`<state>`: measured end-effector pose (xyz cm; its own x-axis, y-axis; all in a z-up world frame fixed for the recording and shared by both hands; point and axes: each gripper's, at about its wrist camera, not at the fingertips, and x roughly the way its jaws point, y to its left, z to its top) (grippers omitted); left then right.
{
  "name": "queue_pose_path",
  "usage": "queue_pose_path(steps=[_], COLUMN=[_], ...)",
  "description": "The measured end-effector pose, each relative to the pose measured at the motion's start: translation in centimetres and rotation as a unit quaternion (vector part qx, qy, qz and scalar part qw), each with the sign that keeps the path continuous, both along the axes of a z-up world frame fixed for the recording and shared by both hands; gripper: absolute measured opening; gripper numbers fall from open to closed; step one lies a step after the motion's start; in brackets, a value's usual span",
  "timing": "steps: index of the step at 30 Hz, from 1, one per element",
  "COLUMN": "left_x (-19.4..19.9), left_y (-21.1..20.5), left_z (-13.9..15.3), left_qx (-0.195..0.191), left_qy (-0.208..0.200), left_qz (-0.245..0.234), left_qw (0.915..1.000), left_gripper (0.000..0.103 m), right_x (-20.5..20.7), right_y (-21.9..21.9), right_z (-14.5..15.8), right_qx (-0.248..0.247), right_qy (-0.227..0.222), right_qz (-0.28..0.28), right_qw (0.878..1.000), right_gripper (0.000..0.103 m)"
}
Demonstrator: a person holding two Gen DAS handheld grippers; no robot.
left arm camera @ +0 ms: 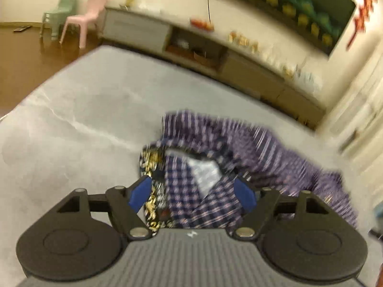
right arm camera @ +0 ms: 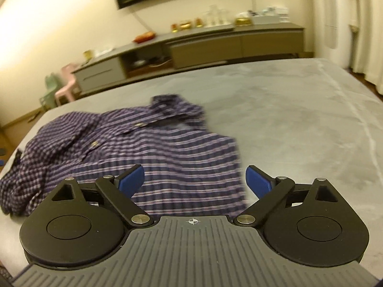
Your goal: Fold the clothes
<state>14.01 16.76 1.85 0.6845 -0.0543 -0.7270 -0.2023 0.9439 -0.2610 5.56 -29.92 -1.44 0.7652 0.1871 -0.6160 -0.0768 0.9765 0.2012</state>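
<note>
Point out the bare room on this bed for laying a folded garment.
The grey bedspread lies bare right of the purple checked shirt, out to the bed's edge, and beyond its collar toward the long low cabinet. The shirt's own side is crowded.

left gripper (left arm camera: 194,195) tilts steeply downward, its blue pads (left arm camera: 140,195) spread well apart and pressing on nothing. right gripper (right arm camera: 195,179) angles down more shallowly, its jaws wide, blue fingertips (right arm camera: 258,183) free.
</note>
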Motion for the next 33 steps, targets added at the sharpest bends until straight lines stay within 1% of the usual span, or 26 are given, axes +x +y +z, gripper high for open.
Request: queue_pose_path(steps=[2, 3, 4, 5, 6, 7, 8, 9, 11, 12, 14, 16, 17, 18, 19, 20, 22, 23, 24, 25, 26, 28, 29, 31, 32, 33], left_x=[0.9, 1.1, 1.4, 1.6, 1.6, 1.7, 1.6, 1.5, 1.0, 0.8, 0.2, -0.4, -0.7, -1.0, -1.1, -1.2, -1.4, -1.6, -1.8, -1.8, -1.5, -0.9, -0.4, 0.2, 0.2, -0.1], left_y=[-0.7, -0.8, -0.9, -0.9, -0.8, -0.7, -0.5, -0.3, 1.0, 2.0, 4.5, 7.0, 8.2, 8.7, 8.5, 8.1, 7.2, 7.0, 6.8, 6.6, 6.4, 6.2, 6.4, 7.2, 7.9, 8.7], left_z=[-1.4, -2.2, -3.0, -3.5, -3.8, -4.0, -4.1, -3.8, -2.9, -2.6, -2.7, -2.8, -2.9, -3.0, -3.0, -2.9, -2.3, -1.9, -1.4, -1.0, -0.8, -0.8, -1.4, -2.3, -2.5, -2.4], left_qx=[0.033, 0.036, 0.039, 0.039, 0.033, 0.028, 0.025, 0.026, 0.043, 0.046, 0.037, 0.027, 0.022, 0.02, 0.021, 0.022, 0.022, 0.017, 0.012, 0.008, 0.007, 0.009, 0.02, 0.036, 0.037, 0.031], left_qy=[0.02, 0.028, 0.036, 0.042, 0.047, 0.052, 0.051, 0.044, 0.024, 0.021, 0.03, 0.04, 0.044, 0.048, 0.05, 0.049, 0.04, 0.032, 0.023, 0.016, 0.011, 0.007, 0.018, 0.043, 0.049, 0.046], left_qz=[-0.01, -0.012, -0.014, -0.014, -0.01, -0.006, -0.004, -0.001, 0.033, 0.055, 0.101, 0.147, 0.17, 0.18, 0.177, 0.172, 0.158, 0.152, 0.145, 0.138, 0.131, 0.12, 0.125, 0.143, 0.157, 0.173], left_qw=[0.9992, 0.9989, 0.9985, 0.9983, 0.9983, 0.9982, 0.9984, 0.9987, 0.9982, 0.9972, 0.9937, 0.988, 0.9842, 0.9823, 0.9827, 0.9836, 0.9864, 0.9877, 0.9891, 0.9903, 0.9913, 0.9927, 0.9918, 0.9882, 0.9857, 0.9834], left_gripper=[0.077, 0.075, 0.06, 0.039, 0.027, 0.006, 0.004, 0.003, 0.002, 0.002, 0.002, 0.002, 0.003, 0.005, 0.01, 0.017, 0.023, 0.03, 0.035, 0.043, 0.051, 0.053, 0.052, 0.05, 0.05, 0.05], right_x=[0.2, 0.3, 0.3, 0.5, 0.6, 0.8, 1.1, 1.5, 2.1, 2.4, 2.7, 2.7, 2.7, 2.6, 2.5, 2.5, 2.1, 1.7, 1.2, 0.7, 0.2, -0.7, -0.8, -0.2, 0.3, 0.8], right_y=[1.7, 2.6, 3.5, 4.4, 5.2, 5.7, 6.2, 6.6, 6.7, 6.4, 6.0, 5.5, 5.1, 4.6, 4.1, 3.6, 2.9, 2.7, 2.6, 2.6, 2.8, 3.4, 3.8, 4.5, 4.6, 4.2], right_z=[0.0, -0.1, -0.2, -0.4, -0.6, -0.9, -1.3, -1.8, -2.8, -3.2, -4.0, -4.3, -4.4, -4.4, -4.3, -4.2, -3.8, -3.3, -2.7, -2.1, -1.6, -0.9, -0.9, -1.7, -2.4, -3.1], right_qx=[-0.005, -0.009, -0.013, -0.02, -0.034, -0.05, -0.067, -0.083, -0.112, -0.13, -0.186, -0.244, -0.258, -0.265, -0.269, -0.272, -0.27, -0.257, -0.236, -0.214, -0.192, -0.161, -0.153, -0.153, -0.168, -0.185], right_qy=[-0.006, -0.009, -0.011, -0.012, -0.009, -0.001, 0.012, 0.026, 0.05, 0.058, 0.066, 0.058, 0.056, 0.057, 0.058, 0.06, 0.057, 0.048, 0.033, 0.017, 0.0, -0.024, -0.022, 0.007, 0.031, 0.047], right_qz=[0.024, 0.039, 0.054, 0.067, 0.076, 0.085, 0.091, 0.094, 0.089, 0.08, 0.054, 0.03, 0.02, 0.011, 0.001, -0.008, -0.024, -0.026, -0.022, -0.015, -0.006, 0.022, 0.039, 0.059, 0.054, 0.037], right_qw=[1.0, 0.999, 0.998, 0.997, 0.996, 0.995, 0.993, 0.992, 0.988, 0.987, 0.979, 0.968, 0.964, 0.963, 0.961, 0.96, 0.961, 0.965, 0.971, 0.977, 0.981, 0.986, 0.987, 0.986, 0.984, 0.981], right_gripper=[0.093, 0.093, 0.093, 0.09, 0.084, 0.079, 0.064, 0.047, 0.03, 0.028, 0.029, 0.029, 0.03, 0.03, 0.031, 0.036, 0.044, 0.047, 0.053, 0.06, 0.073, 0.081, 0.08, 0.072, 0.062, 0.065])
